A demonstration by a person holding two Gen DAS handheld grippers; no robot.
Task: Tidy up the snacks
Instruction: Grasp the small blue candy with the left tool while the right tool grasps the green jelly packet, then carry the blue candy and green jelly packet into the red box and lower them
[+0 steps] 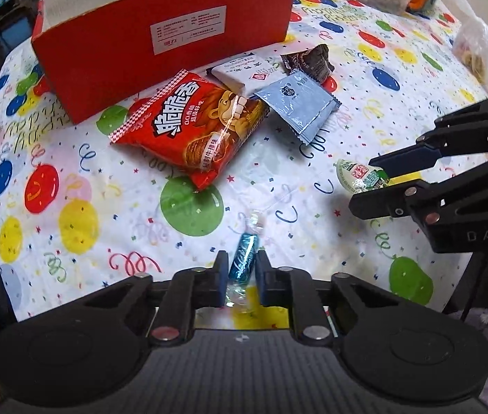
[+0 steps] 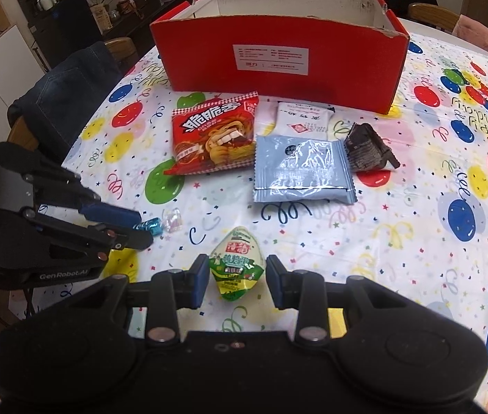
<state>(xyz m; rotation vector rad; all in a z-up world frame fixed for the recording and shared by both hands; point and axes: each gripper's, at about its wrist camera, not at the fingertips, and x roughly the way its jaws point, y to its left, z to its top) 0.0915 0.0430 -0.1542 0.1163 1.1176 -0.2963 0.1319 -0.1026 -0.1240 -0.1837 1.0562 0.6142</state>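
A blue twist-wrapped candy (image 1: 244,258) lies on the balloon tablecloth, and my left gripper (image 1: 240,258) is shut on its middle; the right wrist view shows that gripper (image 2: 144,227) low at the left with the candy (image 2: 150,225) at its tips. My right gripper (image 2: 237,262) is shut on a green-and-white egg-shaped snack packet (image 2: 237,269). In the left wrist view the right gripper (image 1: 363,184) holds the packet (image 1: 361,174) just above the cloth. An open red box (image 2: 278,62) stands at the back.
In front of the box lie a red chip bag (image 2: 213,134), a grey-blue packet (image 2: 302,172), a white packet (image 2: 302,120) and a dark brown packet (image 2: 368,148). Plastic bags (image 1: 482,55) sit at the far right. A chair with a denim garment (image 2: 68,96) stands left.
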